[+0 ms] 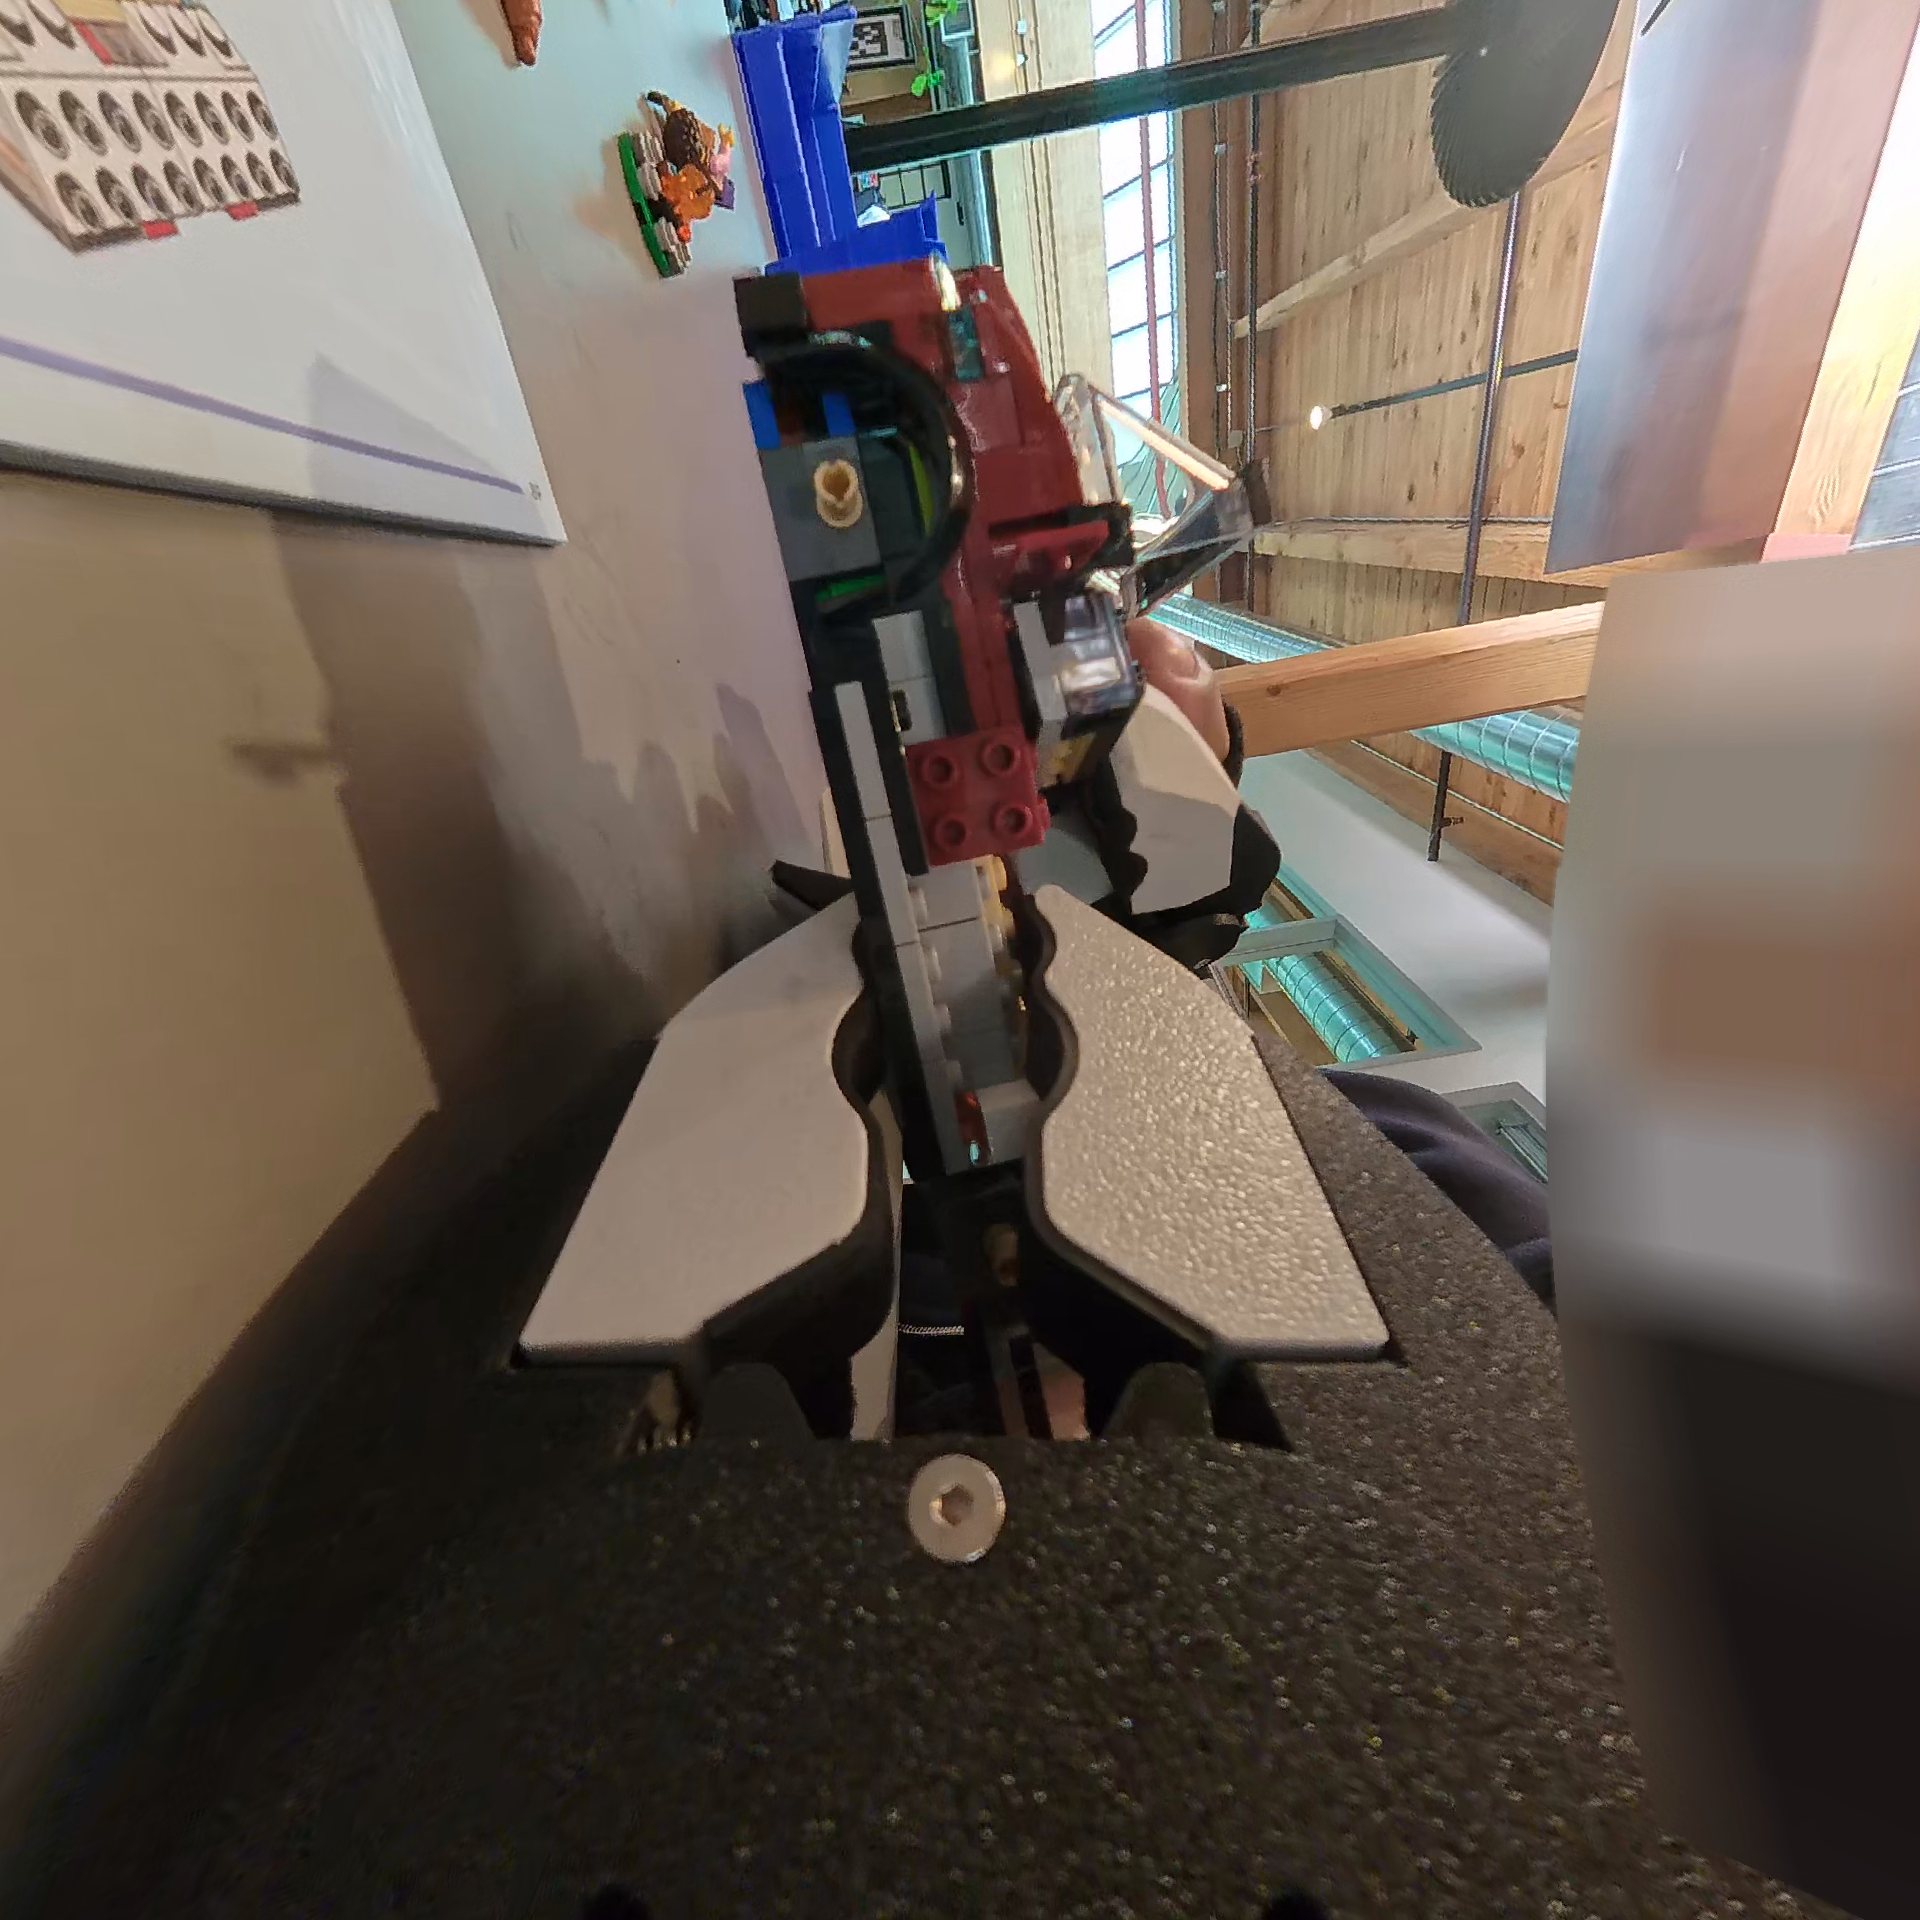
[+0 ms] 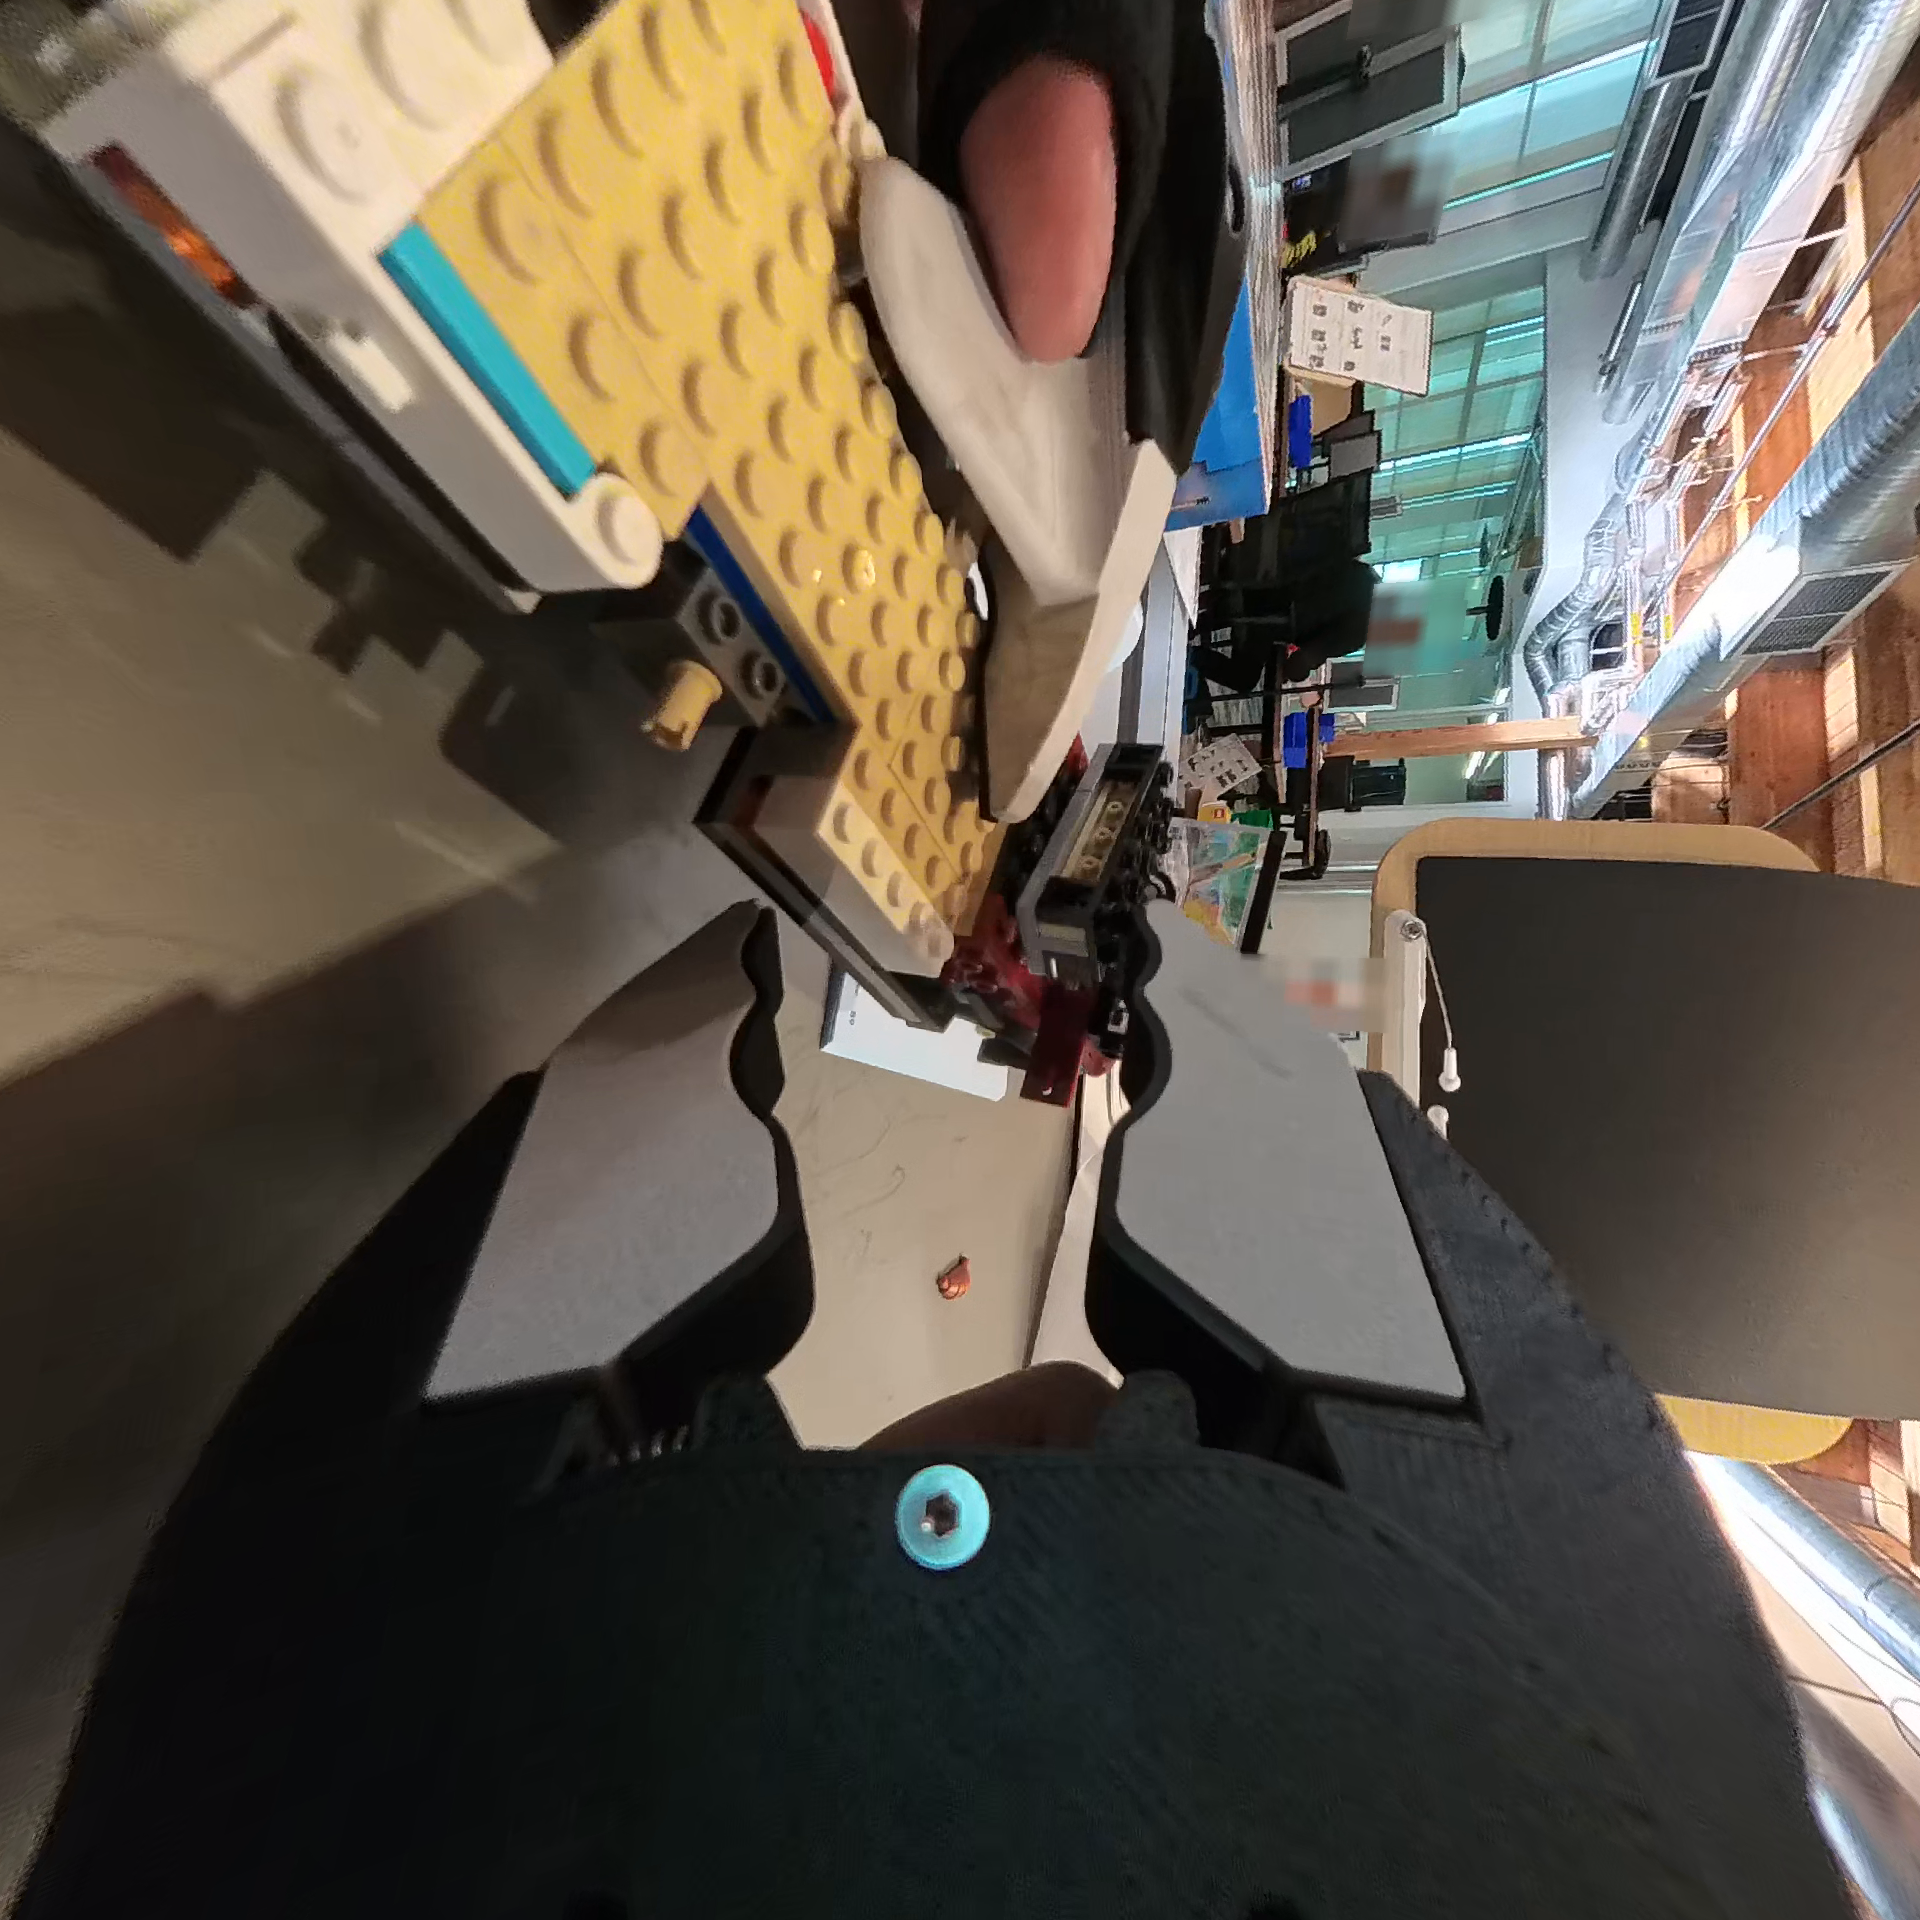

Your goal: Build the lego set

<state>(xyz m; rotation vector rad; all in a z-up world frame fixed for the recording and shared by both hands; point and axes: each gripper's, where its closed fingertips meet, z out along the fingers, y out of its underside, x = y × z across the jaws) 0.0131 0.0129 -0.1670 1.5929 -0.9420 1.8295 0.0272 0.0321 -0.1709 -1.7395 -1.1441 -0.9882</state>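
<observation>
While my left gripper (image 1: 951, 997) is clamped on the grey edge of the dark red brick-built model (image 1: 935, 582), both pads pressing it, my right gripper (image 2: 951, 1049) sits open at the model's dark red and black end, gripping nothing. I'd guess holding the left hand steady matters most, so nothing pops loose.
</observation>
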